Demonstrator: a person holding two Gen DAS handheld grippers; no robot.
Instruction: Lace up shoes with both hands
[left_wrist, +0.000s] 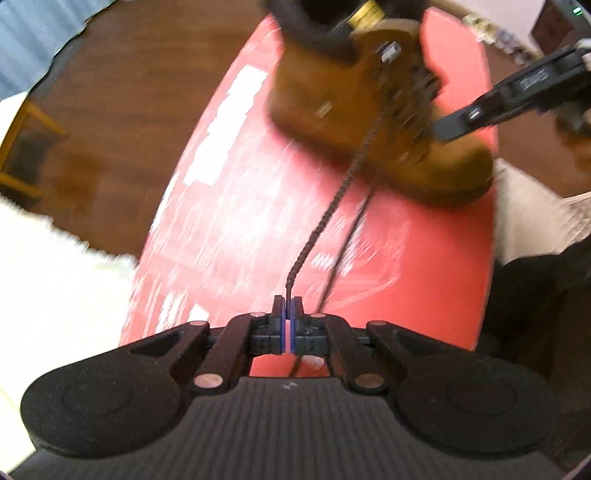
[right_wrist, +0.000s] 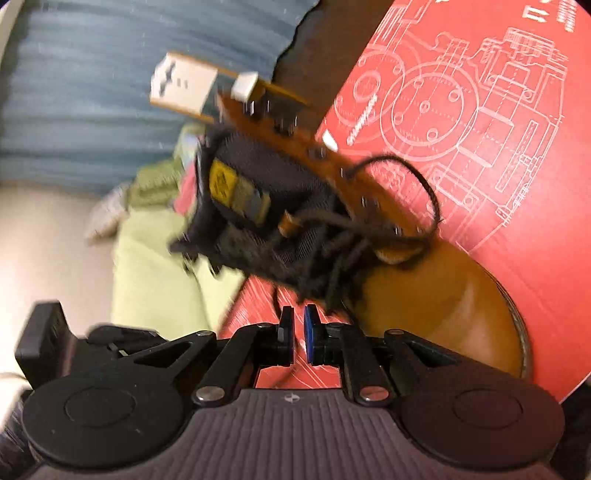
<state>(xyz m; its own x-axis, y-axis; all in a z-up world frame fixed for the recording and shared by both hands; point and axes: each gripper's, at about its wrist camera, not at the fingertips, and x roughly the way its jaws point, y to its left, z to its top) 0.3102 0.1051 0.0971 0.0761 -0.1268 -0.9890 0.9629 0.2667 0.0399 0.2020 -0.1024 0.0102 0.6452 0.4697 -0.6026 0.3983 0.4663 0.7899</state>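
Observation:
A tan boot (left_wrist: 380, 122) with a black collar stands on a red printed mat (left_wrist: 236, 229). My left gripper (left_wrist: 287, 306) is shut on the end of the boot's dark lace (left_wrist: 332, 210), which runs taut from the eyelets down to the jaws. My right gripper (right_wrist: 299, 317) sits just above the boot's toe (right_wrist: 443, 314), close to the tangled laces (right_wrist: 343, 236); its jaws stand slightly apart with nothing between them. The right gripper also shows in the left wrist view (left_wrist: 454, 127) beside the boot's lace area. Both views are motion blurred.
The mat lies on a dark brown wooden floor (left_wrist: 122, 110). A white shaggy rug (left_wrist: 48, 280) lies to the left. A green cushion (right_wrist: 155, 266) and blue fabric (right_wrist: 92, 74) lie beyond the boot in the right wrist view.

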